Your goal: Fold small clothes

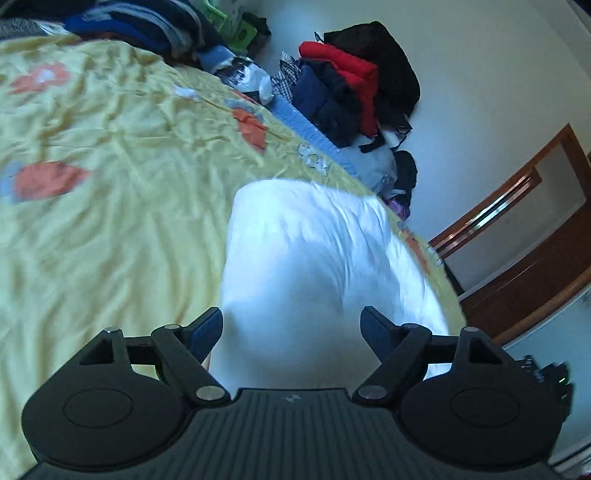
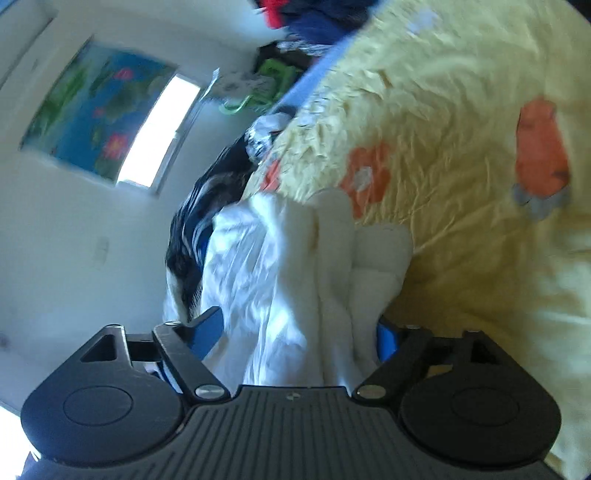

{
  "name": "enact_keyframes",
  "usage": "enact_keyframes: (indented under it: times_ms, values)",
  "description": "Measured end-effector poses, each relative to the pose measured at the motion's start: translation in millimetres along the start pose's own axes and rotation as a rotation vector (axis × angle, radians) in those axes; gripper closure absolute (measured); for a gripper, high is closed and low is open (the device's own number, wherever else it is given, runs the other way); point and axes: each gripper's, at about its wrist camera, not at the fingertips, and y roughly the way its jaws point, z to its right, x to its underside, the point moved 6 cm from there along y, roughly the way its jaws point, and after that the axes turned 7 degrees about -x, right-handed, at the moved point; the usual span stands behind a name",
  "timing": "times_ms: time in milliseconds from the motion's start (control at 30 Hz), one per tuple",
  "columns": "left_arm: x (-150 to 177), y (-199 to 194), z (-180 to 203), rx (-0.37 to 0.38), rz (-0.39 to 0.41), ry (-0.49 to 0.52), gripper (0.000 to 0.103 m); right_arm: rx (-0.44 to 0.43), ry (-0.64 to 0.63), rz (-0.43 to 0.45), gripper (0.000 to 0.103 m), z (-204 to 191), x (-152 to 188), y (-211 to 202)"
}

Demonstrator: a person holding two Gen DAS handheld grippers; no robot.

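A white garment (image 1: pixel 317 258) lies on a yellow flowered bedsheet (image 1: pixel 110 184) near the bed's right edge. My left gripper (image 1: pixel 291 325) is open, its jaws wide apart just above the garment's near end, holding nothing. In the right wrist view the white garment (image 2: pixel 280 266) is bunched and folded into thick layers. My right gripper (image 2: pixel 299 332) is open with its fingers on either side of the bunched cloth; the right finger (image 2: pixel 388 339) is partly hidden behind the fabric. Both views are blurred.
A pile of red, navy and black clothes (image 1: pixel 351 85) sits beyond the bed's far edge. More dark clothes (image 1: pixel 147 26) lie at the bed's head. A wooden door (image 1: pixel 535 240) stands at right. A striped dark garment (image 2: pixel 207 221) lies beside the white cloth.
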Motion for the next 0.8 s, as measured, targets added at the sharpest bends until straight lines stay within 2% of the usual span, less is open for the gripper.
enact_keyframes:
  times_ms: [67,133,233,267,300,367,433,500,533,667,700,767,800]
  values:
    - [20,-5,-8,-0.031,-0.018,0.027,0.021,0.022,-0.056,-0.047,0.018,-6,23,-6]
    - [38,-6,-10,-0.060,-0.026,0.069,0.021,0.038,-0.056,-0.072,0.018,-2,40,-8]
    - [56,-7,-6,-0.050,-0.065,0.082,0.021,0.027,-0.057,-0.090,0.019,-1,64,-13]
    - [58,-6,-2,-0.071,-0.057,0.113,0.021,0.041,-0.078,-0.089,0.027,-2,70,-10]
    - [60,-8,1,-0.098,-0.044,0.159,0.021,0.061,-0.096,-0.101,0.046,0,77,-10]
    - [60,-4,6,-0.134,-0.042,0.235,0.021,0.108,-0.110,-0.126,0.074,10,92,-11]
    - [63,5,8,-0.161,-0.058,0.302,0.021,0.117,-0.099,-0.122,0.075,22,95,-9]
    - [69,12,9,-0.177,-0.042,0.376,0.020,0.123,-0.085,-0.119,0.078,31,98,-10]
    - [72,12,8,-0.178,-0.033,0.387,0.020,0.111,-0.057,-0.114,0.078,36,98,-10]
    - [67,-19,6,-0.154,0.011,0.355,0.022,0.084,0.022,-0.083,0.059,34,96,-16]
    - [64,-36,6,-0.143,0.045,0.338,0.022,0.072,0.039,-0.070,0.049,30,96,-25]
    - [62,-74,10,-0.157,0.162,0.365,0.021,0.039,0.021,-0.005,0.040,13,94,-49]
    - [67,-93,15,-0.176,0.237,0.411,0.021,0.034,-0.015,0.039,0.040,1,94,-62]
